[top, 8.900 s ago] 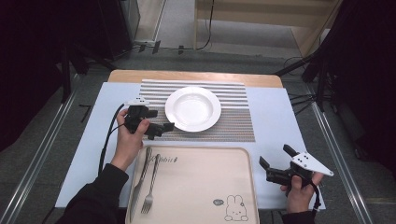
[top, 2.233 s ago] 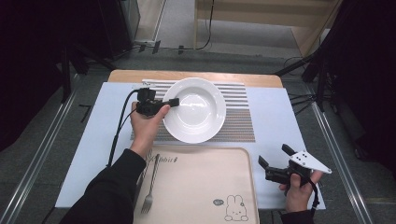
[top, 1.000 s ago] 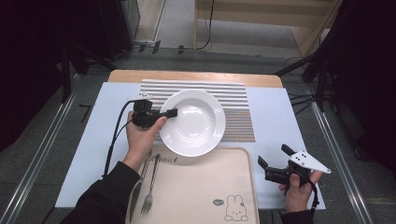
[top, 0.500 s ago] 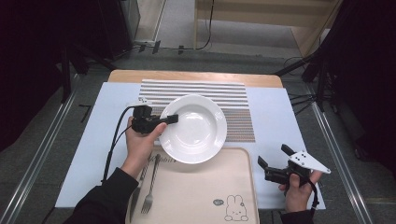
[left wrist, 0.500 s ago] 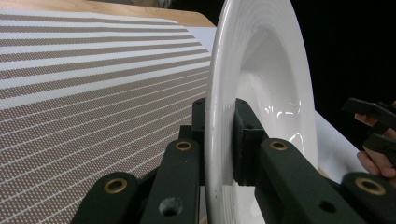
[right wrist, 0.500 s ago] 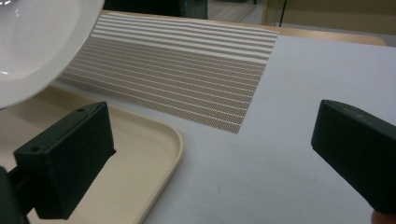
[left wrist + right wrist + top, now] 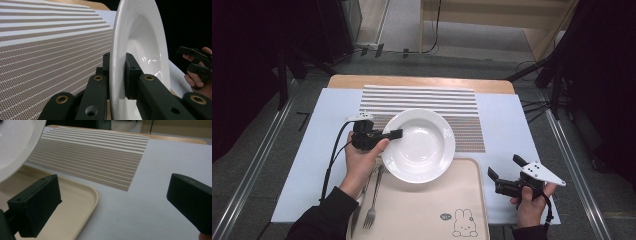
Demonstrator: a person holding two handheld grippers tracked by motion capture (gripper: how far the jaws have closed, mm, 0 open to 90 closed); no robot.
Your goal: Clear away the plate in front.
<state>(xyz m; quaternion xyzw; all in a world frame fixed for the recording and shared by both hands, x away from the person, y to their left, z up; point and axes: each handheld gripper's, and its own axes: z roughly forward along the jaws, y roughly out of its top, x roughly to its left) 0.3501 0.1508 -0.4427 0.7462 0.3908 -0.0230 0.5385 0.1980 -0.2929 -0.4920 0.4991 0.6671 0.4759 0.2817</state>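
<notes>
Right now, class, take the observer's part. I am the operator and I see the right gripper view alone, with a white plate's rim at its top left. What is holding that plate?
Observer: The left claw is shut on the plate at its left rim. In the left gripper view the jaws clamp the rim from both sides.
Operator: Is the plate over the tray?
Observer: Partly. In the high view its near edge overlaps the far edge of the tray, and the rest is over the striped mat.
Operator: Is anything lying on the tray?
Observer: A fork lies along its left side, next to the left forearm.
</notes>
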